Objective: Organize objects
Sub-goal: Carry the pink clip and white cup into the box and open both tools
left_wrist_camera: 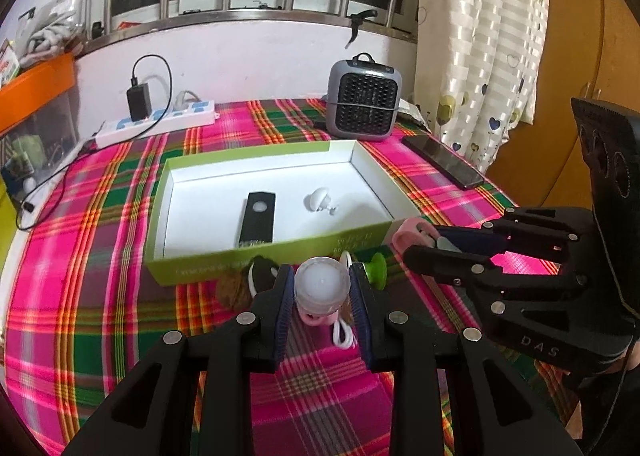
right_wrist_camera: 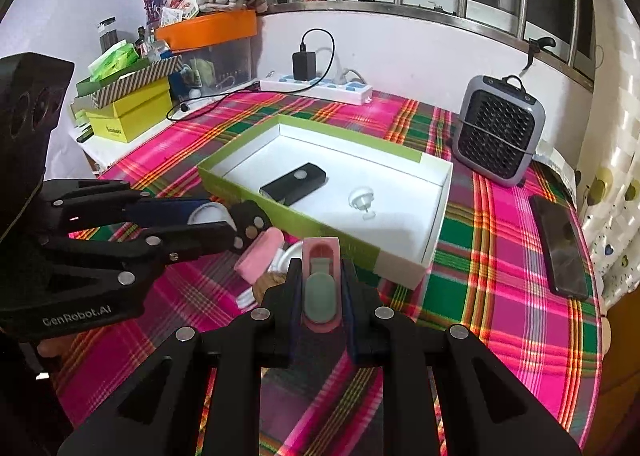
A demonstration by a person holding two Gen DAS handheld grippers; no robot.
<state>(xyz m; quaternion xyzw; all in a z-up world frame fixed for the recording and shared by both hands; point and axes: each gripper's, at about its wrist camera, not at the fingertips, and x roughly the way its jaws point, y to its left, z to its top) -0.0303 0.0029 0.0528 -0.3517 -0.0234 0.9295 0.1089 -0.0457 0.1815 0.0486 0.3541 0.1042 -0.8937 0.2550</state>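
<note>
A green-sided cardboard box (left_wrist_camera: 276, 256) with a white interior is taken as the reference; it lies on a plaid tablecloth (left_wrist_camera: 100, 296). Inside the box a black rectangular device (left_wrist_camera: 258, 218) and a small white round knob (left_wrist_camera: 318, 198) are seen lying apart. The left gripper (left_wrist_camera: 322, 290) is held just in front of the box's near wall, its pads pinched on a small translucent white dome light (left_wrist_camera: 322, 282). The right gripper (right_wrist_camera: 320, 284) is held at the box's near corner, its pads pressed against a slim pink case with a grey-green insert (right_wrist_camera: 320, 288). Close to the near wall, a pink block (right_wrist_camera: 260, 256), a white cable (left_wrist_camera: 344, 332) and a green spool (left_wrist_camera: 378, 270) are noted. Behind the box stand a grey fan heater (left_wrist_camera: 364, 100) and a power strip (left_wrist_camera: 160, 124); a dark phone (left_wrist_camera: 444, 162) lies to its right.
</note>
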